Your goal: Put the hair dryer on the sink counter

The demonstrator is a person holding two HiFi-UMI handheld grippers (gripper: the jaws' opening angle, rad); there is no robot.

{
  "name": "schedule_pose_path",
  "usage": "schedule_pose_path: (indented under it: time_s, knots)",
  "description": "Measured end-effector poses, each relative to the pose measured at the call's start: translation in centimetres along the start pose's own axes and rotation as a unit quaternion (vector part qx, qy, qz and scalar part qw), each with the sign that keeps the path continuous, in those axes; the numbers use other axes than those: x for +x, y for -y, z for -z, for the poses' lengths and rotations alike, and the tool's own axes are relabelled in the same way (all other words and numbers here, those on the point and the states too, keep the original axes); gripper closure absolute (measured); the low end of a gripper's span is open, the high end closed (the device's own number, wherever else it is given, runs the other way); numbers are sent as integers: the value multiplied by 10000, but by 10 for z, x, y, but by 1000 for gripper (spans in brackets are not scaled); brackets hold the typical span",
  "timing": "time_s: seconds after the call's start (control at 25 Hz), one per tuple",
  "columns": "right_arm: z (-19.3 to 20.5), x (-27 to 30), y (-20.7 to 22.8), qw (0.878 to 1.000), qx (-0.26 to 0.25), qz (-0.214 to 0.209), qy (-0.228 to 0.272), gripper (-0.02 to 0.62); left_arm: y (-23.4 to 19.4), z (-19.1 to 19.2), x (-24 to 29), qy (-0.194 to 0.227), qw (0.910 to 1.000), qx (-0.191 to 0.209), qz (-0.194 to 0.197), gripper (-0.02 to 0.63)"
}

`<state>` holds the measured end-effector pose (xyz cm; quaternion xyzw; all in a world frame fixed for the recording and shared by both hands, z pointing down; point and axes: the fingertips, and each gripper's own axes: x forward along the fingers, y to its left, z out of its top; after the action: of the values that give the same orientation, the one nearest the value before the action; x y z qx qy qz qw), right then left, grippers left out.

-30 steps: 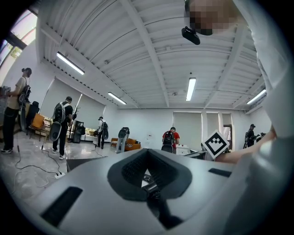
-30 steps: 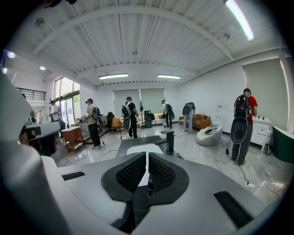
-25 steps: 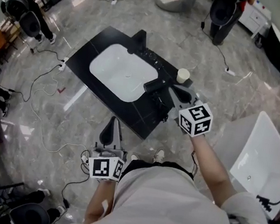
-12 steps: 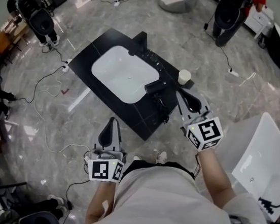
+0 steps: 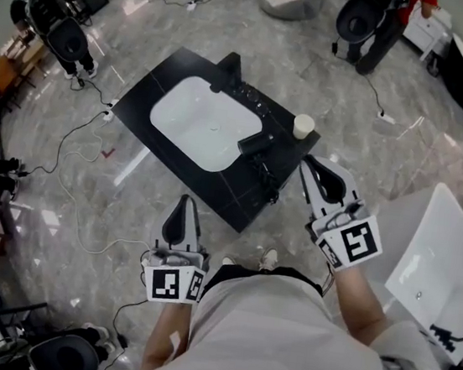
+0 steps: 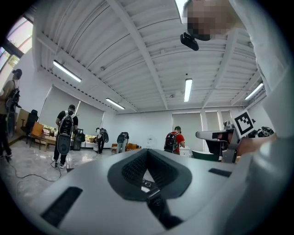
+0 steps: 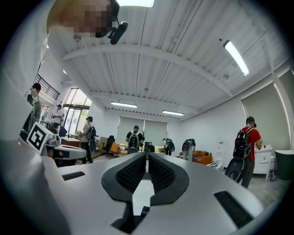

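Observation:
A black hair dryer (image 5: 256, 143) lies on the black sink counter (image 5: 157, 77), just right of the white basin (image 5: 204, 121). Its cord (image 5: 266, 179) trails toward the counter's near edge. My right gripper (image 5: 312, 161) hangs off the counter's right corner, apart from the dryer, jaws shut and empty. In the right gripper view the right gripper (image 7: 147, 155) points level into the room with its pads together. My left gripper (image 5: 183, 199) stays near my body over the floor, below the counter's near edge. The left gripper view shows the left gripper (image 6: 147, 153) shut too, with nothing in it.
A paper cup (image 5: 303, 127) stands on the counter's right corner near a black faucet (image 5: 230, 70). A white tub (image 5: 434, 249) sits on the floor at right. Cables (image 5: 78, 130) run across the marble floor. Several people with backpacks stand around the room.
My right gripper has drawn back from the hair dryer, toward the lower right of the head view and off the counter. The dryer stays where it lay. My left gripper has held still.

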<state>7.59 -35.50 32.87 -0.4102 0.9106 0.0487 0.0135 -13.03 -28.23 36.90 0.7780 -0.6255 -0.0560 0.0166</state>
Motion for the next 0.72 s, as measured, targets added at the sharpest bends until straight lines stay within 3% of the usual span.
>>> schedule_pose_path:
  time_s: [0.72]
  knots:
    - [-24,-19,1,9983,108,454,357,549,-6,-14,-8,163,9998,98,4,606]
